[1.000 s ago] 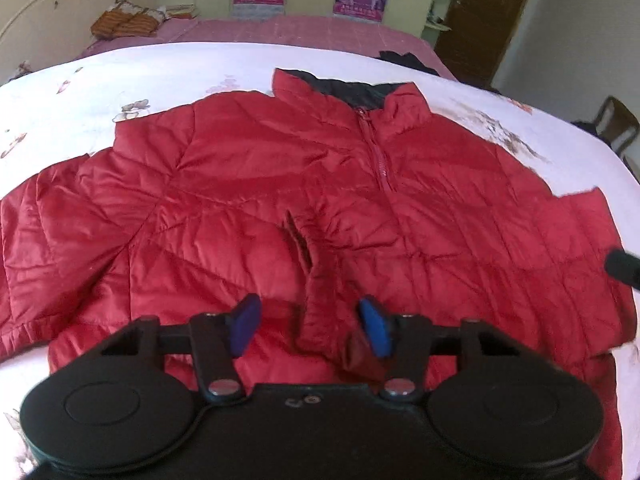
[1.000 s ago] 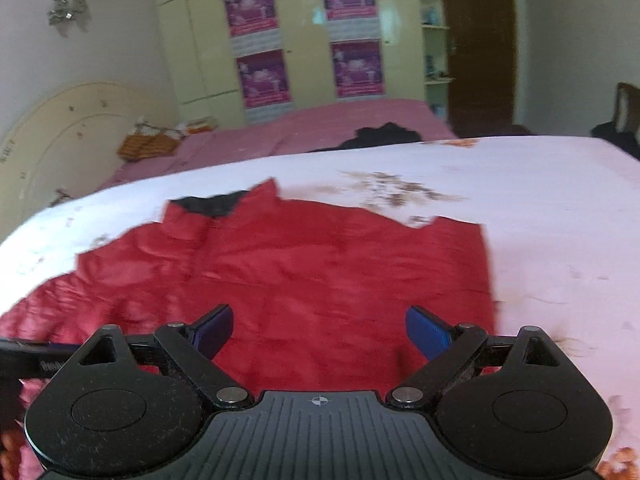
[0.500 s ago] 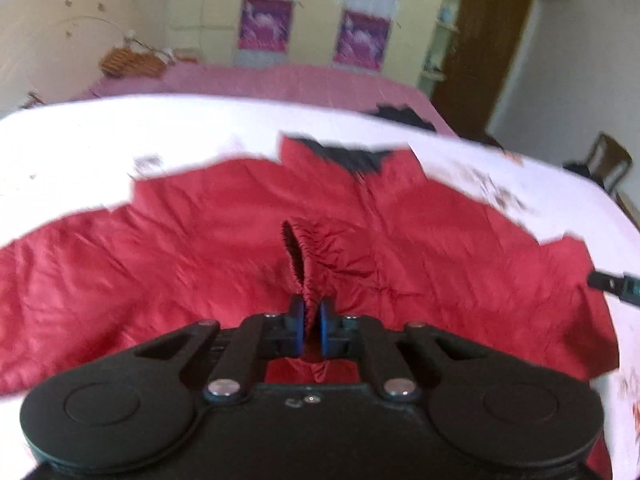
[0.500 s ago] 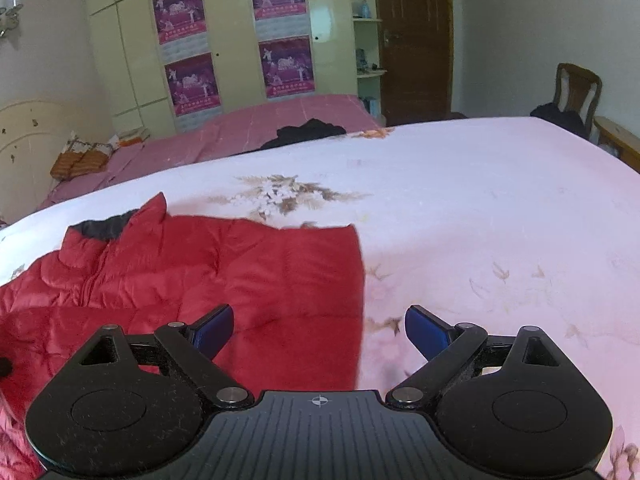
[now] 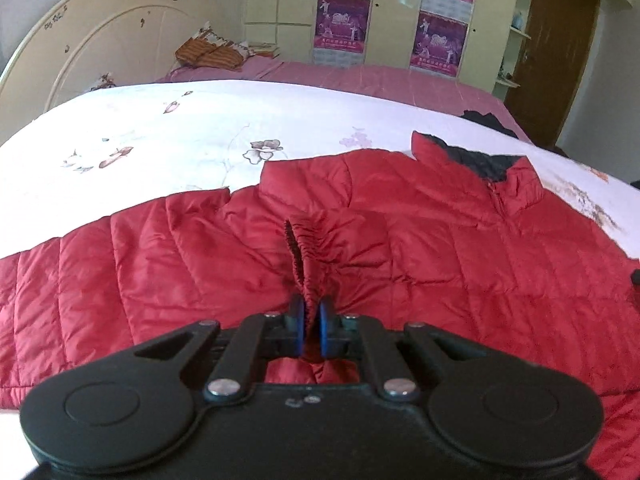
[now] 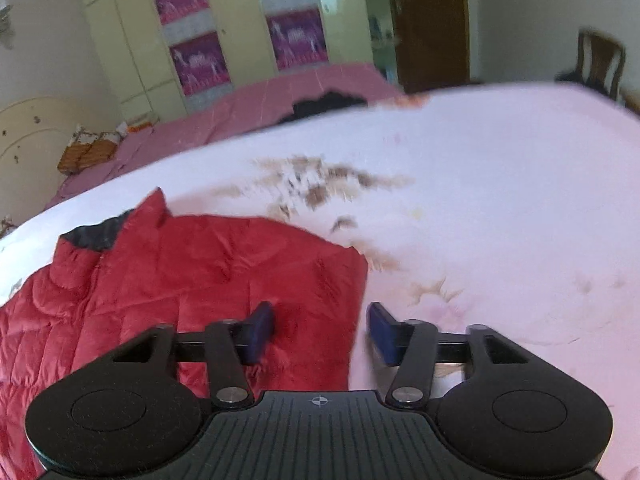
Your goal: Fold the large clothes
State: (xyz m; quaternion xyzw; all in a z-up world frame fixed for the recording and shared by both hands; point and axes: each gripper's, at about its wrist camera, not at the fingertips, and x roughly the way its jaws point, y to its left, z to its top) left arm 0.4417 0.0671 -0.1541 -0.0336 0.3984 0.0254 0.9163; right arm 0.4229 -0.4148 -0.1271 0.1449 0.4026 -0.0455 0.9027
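A red quilted jacket [image 5: 420, 248] with a dark collar lining lies spread, front up, on the white flowered bedspread [image 5: 192, 136]. My left gripper [image 5: 311, 326] is shut on the jacket's elastic sleeve cuff [image 5: 306, 248], which stands up in a gathered ridge over the jacket's middle. In the right wrist view the same jacket [image 6: 192, 276] fills the lower left. My right gripper [image 6: 320, 330] straddles the jacket's right side edge, its jaws closing, one pad over red fabric and the other over the bedspread [image 6: 480, 208]; the pads do not press the cloth.
A pink bed [image 5: 360, 76] stands behind, with a dark garment [image 5: 488, 120] at its corner and folded striped cloths [image 5: 212, 52] at its head. A cream headboard [image 5: 100, 44], a wardrobe with posters [image 6: 240, 32], a brown door [image 6: 428, 20] and a chair [image 6: 600, 60] line the room.
My left gripper shut on the sleeve cuff and carried it leftwards over the jacket. My right gripper swung to the jacket's right edge, dropped lower, and its jaws narrowed.
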